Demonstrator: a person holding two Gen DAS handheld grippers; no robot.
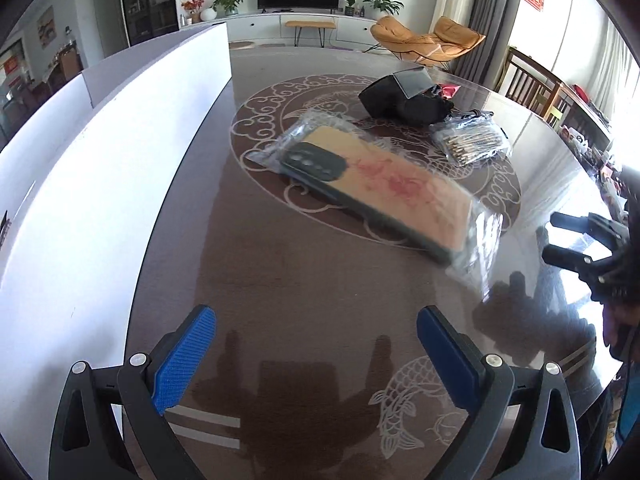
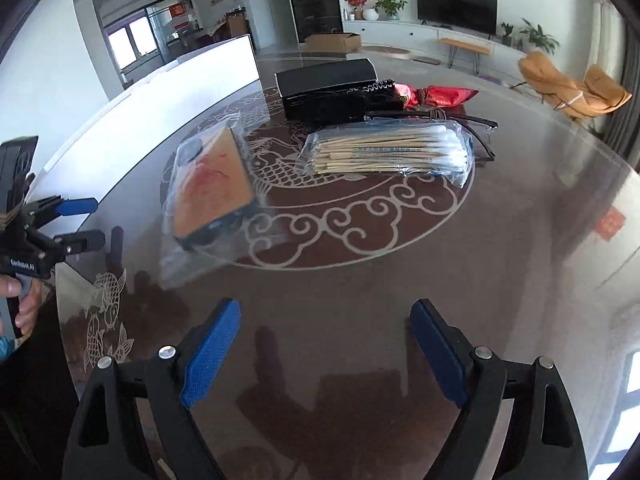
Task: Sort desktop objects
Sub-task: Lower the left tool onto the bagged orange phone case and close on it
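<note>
A yellow phone case in a clear plastic bag (image 1: 384,184) (image 2: 212,188) lies on the round glass-topped table. Behind it sits a clear pack of cotton swabs (image 1: 472,144) (image 2: 392,152). Further back are a black storage box (image 1: 404,96) (image 2: 328,88), a red wrapper (image 2: 436,96) and a black cord (image 2: 476,128). My left gripper (image 1: 316,340) (image 2: 86,220) hovers open above the near table edge, short of the phone case, nothing between its blue pads. My right gripper (image 2: 324,336) (image 1: 560,236) is open too, empty, with the swab pack ahead of it.
A white panel (image 1: 100,184) (image 2: 192,76) runs along the table's left side. The table (image 1: 280,272) bears fish and cloud patterns. A wooden chair (image 1: 536,84) stands at the far right. A hand (image 2: 20,300) holds the left gripper's handle.
</note>
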